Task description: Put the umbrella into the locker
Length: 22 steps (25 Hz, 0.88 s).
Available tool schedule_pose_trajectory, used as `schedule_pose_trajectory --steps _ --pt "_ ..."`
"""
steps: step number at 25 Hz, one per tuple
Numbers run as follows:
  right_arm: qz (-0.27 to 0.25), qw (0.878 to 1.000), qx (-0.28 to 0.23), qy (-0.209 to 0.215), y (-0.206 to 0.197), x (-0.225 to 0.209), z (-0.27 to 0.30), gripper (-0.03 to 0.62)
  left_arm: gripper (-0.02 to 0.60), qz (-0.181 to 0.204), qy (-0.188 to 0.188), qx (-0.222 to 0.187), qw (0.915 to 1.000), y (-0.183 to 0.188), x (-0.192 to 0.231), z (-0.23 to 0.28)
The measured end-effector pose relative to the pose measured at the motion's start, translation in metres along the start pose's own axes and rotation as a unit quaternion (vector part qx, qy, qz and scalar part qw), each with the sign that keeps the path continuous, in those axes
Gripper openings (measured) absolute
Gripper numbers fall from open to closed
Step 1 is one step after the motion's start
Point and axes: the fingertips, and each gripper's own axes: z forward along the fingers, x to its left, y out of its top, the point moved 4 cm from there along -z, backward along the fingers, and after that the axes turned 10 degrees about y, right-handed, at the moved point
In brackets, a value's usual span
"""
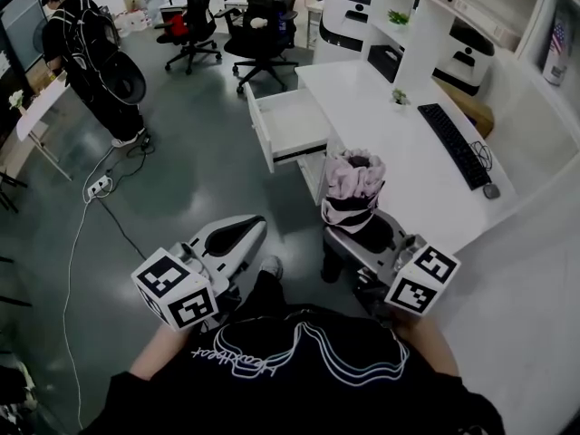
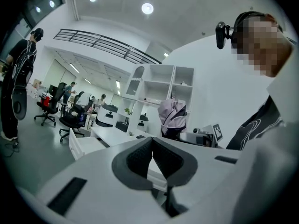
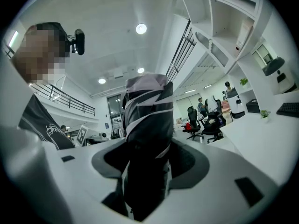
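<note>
The folded umbrella [image 1: 352,193], pink, black and white, stands upright between the jaws of my right gripper [image 1: 360,231], which is shut on its lower part. In the right gripper view the umbrella [image 3: 147,120] fills the gap of the right gripper [image 3: 147,161], with both pads against it. My left gripper [image 1: 252,228] is held level to the left of it, shut and empty; in its own view the left gripper [image 2: 152,147] has its pads touching, and the umbrella [image 2: 173,116] shows beyond them. An open white drawer [image 1: 288,125] juts from the desk [image 1: 372,116] ahead of both grippers.
A keyboard [image 1: 453,143] and mouse [image 1: 490,189] lie on the desk. White shelves [image 1: 453,25] rise behind it. Office chairs [image 1: 263,30] stand at the back. A person in black [image 1: 91,53] stands far left, near a power strip [image 1: 98,186] with cables on the floor.
</note>
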Motion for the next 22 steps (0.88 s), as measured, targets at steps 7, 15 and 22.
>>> schedule_pose_trajectory --steps 7,15,22 --pt "0.009 1.0 0.011 -0.008 0.009 -0.036 0.016 0.244 0.006 0.001 -0.014 0.0 0.9999 0.013 0.021 0.035" --pt "0.025 0.999 0.017 -0.024 0.017 -0.105 0.053 0.244 0.005 -0.013 -0.025 0.008 0.9996 0.028 0.085 0.098" --pt "0.058 0.997 0.014 -0.054 0.024 -0.191 0.098 0.244 0.006 -0.037 -0.035 0.041 0.9979 0.04 0.162 0.168"
